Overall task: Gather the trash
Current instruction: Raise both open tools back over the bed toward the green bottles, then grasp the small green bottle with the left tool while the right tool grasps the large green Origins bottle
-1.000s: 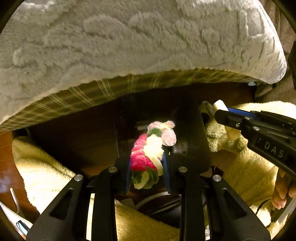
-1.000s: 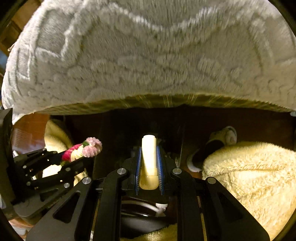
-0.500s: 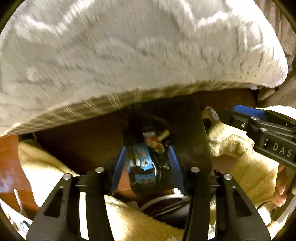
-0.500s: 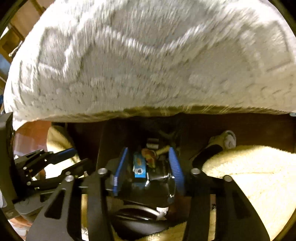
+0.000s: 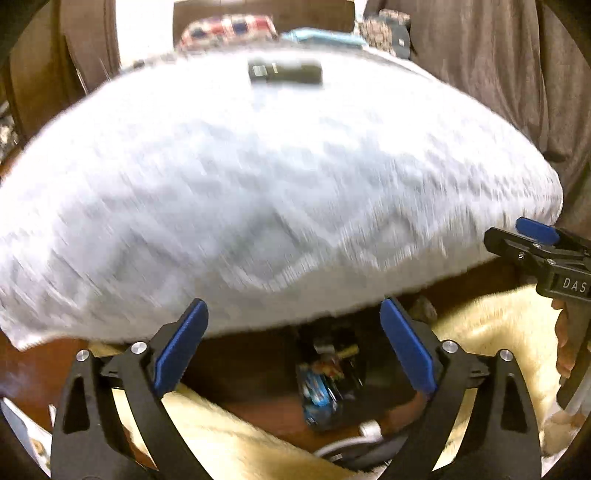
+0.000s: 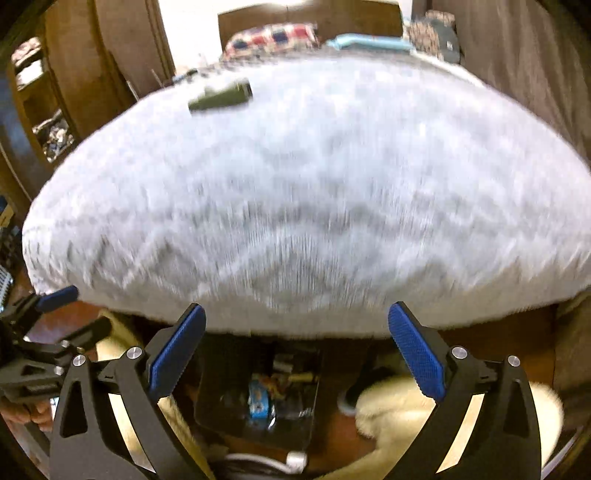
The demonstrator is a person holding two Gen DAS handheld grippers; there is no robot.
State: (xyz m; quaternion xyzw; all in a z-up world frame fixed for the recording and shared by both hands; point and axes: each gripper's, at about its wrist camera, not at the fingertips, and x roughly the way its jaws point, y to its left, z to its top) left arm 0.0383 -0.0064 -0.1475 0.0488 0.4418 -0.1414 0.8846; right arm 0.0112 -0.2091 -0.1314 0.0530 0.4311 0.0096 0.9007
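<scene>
Left hand-held gripper [image 5: 293,347]: black angular frame, jaws spread wide apart, nothing between the flat blue ribbed pads [image 5: 181,347]. Right hand-held gripper [image 6: 295,349]: same build, jaws likewise spread wide, blue cross-hatched pads [image 6: 415,354] bare. Each gripper visible at the edge of the other's view, with a hand on the handle. Trash [image 5: 319,384] lying low between the fingers in both views, inside a dark, glossy bag-like container [image 6: 218,376]: a crumpled blue printed wrapper, small red-and-yellow scraps, a short pale stick-like piece; finer detail lost to blur. Trash touching neither gripper. Above the container, filling most of both views: a bed with a pale grey-white plush blanket [image 5: 280,184], raised wavy relief in the pile, rounded and bulging at the edge, heavily motion-blurred. On top of the blanket, towards the far side: a dark olive cylindrical object [image 5: 284,72], lying flat, with a small label at one end. Behind it, a red, white and blue checked fabric [image 5: 229,27] and a flat light-blue item. Either side of the container: cream-yellow shaggy fleece [image 5: 491,332], thick and long-piled. White cable with a round white plug [image 5: 369,430] on the reddish-brown floor at the bottom edge. Brown curtain folds at right.
</scene>
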